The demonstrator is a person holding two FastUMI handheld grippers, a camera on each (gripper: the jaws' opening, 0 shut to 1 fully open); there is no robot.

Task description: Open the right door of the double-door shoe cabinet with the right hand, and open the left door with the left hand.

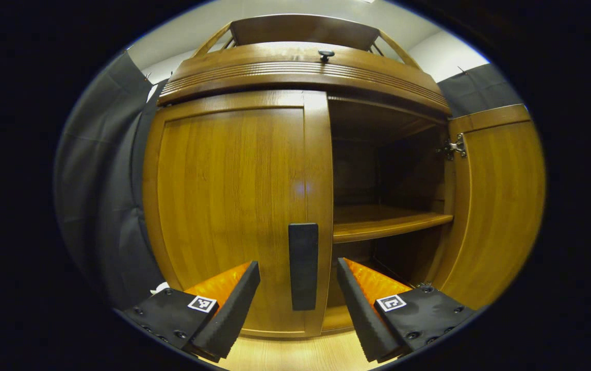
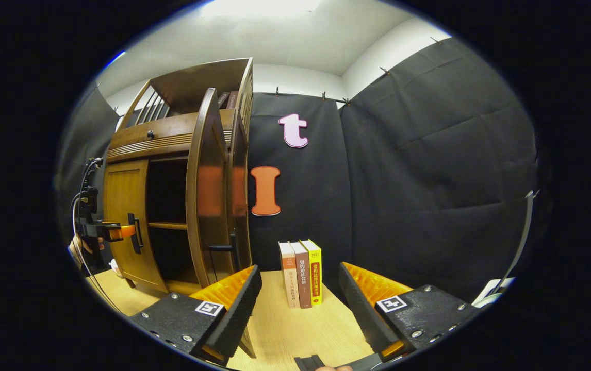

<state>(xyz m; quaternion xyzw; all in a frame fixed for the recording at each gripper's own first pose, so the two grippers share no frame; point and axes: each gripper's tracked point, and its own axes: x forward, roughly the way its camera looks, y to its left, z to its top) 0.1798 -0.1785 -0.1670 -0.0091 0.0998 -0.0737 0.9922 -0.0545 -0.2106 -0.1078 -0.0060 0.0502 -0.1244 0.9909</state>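
The wooden shoe cabinet (image 1: 300, 72) stands close in front in the left gripper view. Its left door (image 1: 228, 206) is closed, and the door's dark vertical handle (image 1: 303, 265) sits in the gap between my left gripper's (image 1: 298, 309) open fingers, which are not pressing on it. The right door (image 1: 499, 206) stands swung wide, baring a shelf (image 1: 388, 221). In the right gripper view the right door (image 2: 208, 196) appears edge-on with its handle (image 2: 223, 248). My right gripper (image 2: 298, 304) is open, empty and off the door. The left gripper (image 2: 112, 232) is at the left door handle (image 2: 134, 233).
Three upright books (image 2: 301, 273) stand on the light wooden table (image 2: 295, 330) against the black cloth wall, right of the cabinet. A small knob (image 1: 326, 53) sits on the cabinet's top drawer. A hand (image 2: 85, 246) holds the left gripper.
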